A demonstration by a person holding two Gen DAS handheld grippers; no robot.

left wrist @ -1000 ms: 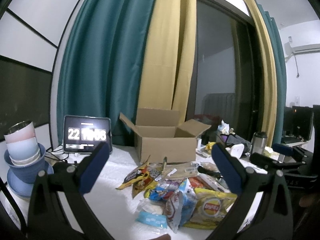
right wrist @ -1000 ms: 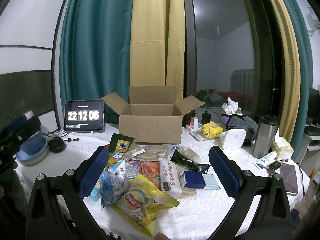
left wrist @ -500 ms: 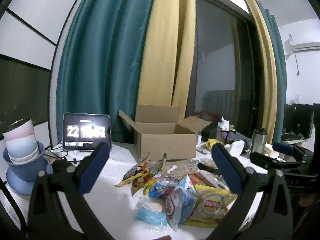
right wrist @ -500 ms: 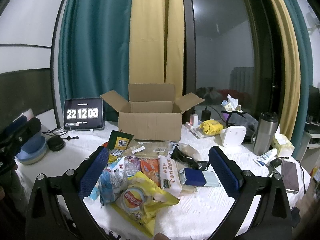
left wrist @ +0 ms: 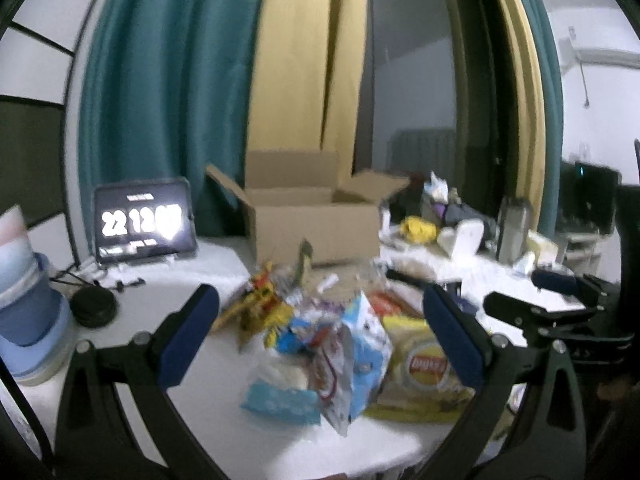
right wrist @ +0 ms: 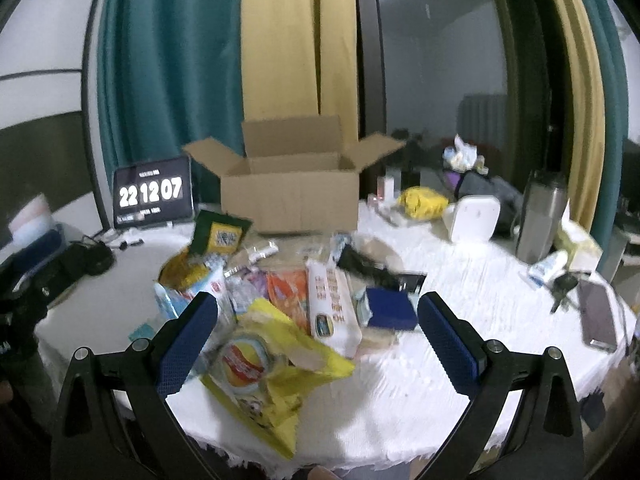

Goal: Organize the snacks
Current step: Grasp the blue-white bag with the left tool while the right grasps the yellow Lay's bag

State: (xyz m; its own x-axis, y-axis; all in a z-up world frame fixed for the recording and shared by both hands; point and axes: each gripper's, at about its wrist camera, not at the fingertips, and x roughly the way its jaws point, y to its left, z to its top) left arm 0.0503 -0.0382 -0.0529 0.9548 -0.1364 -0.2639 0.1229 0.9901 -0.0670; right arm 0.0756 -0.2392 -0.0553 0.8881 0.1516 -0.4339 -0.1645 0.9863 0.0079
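A pile of snack packets lies on the white tablecloth before an open cardboard box [left wrist: 316, 226] [right wrist: 290, 196]. A yellow Lay's chip bag [right wrist: 260, 364] [left wrist: 420, 368] is nearest the front. A white long packet [right wrist: 332, 304], an orange packet [right wrist: 286, 294], a dark blue box [right wrist: 390, 308] and a green-yellow packet [right wrist: 220, 236] lie around it. A light blue packet [left wrist: 360, 356] stands in the pile. My left gripper [left wrist: 320, 336] is open above the pile's left side. My right gripper [right wrist: 318, 338] is open above the chip bag and also shows in the left wrist view [left wrist: 560, 300].
A tablet clock [right wrist: 152, 196] stands left of the box. Stacked blue bowls [left wrist: 28, 304] sit at the far left. A steel flask [right wrist: 540, 216], a white device [right wrist: 474, 218], a tissue pack [right wrist: 576, 240], keys and a phone [right wrist: 598, 316] lie on the right.
Both grippers have dropped and moved in toward the snack pile, which now looks larger and closer. Their jaws stay open.
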